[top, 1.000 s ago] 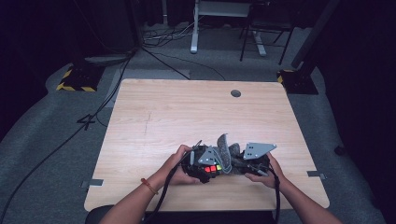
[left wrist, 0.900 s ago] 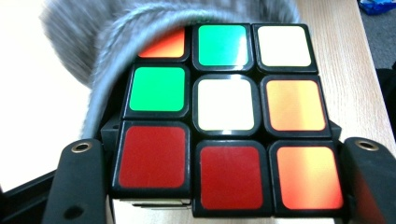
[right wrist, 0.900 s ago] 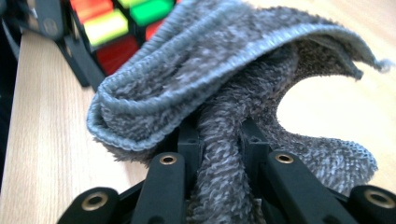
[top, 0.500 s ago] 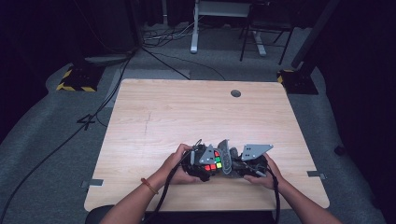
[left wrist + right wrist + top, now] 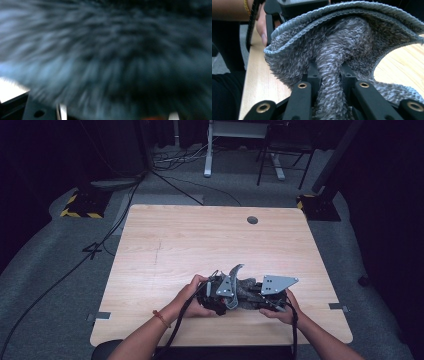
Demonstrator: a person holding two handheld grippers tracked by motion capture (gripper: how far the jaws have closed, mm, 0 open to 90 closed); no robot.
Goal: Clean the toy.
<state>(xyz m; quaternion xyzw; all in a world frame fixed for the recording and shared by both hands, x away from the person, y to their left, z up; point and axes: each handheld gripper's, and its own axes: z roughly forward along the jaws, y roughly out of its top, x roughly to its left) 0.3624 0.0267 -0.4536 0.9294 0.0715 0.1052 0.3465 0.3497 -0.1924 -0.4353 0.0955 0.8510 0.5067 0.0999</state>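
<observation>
Both hand-held grippers clamp the grey terry towel (image 5: 246,289) — left hand-held gripper (image 5: 218,295), right hand-held gripper (image 5: 329,72) — low centre, bunched above the counter (image 5: 200,240); folding remains unfinished.

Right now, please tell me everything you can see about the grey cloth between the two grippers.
The grey cloth is a small fluffy towel, like terry or microfibre, mottled grey, with a stitched lighter hem along its edge. It is crumpled and folded, with one corner curling upward. A bunched fold is pinched between the jaws of the right gripper. The left gripper is pressed against its other end, its close view blurred by the pile. The cloth sits near the front edge of the wooden table.
</observation>
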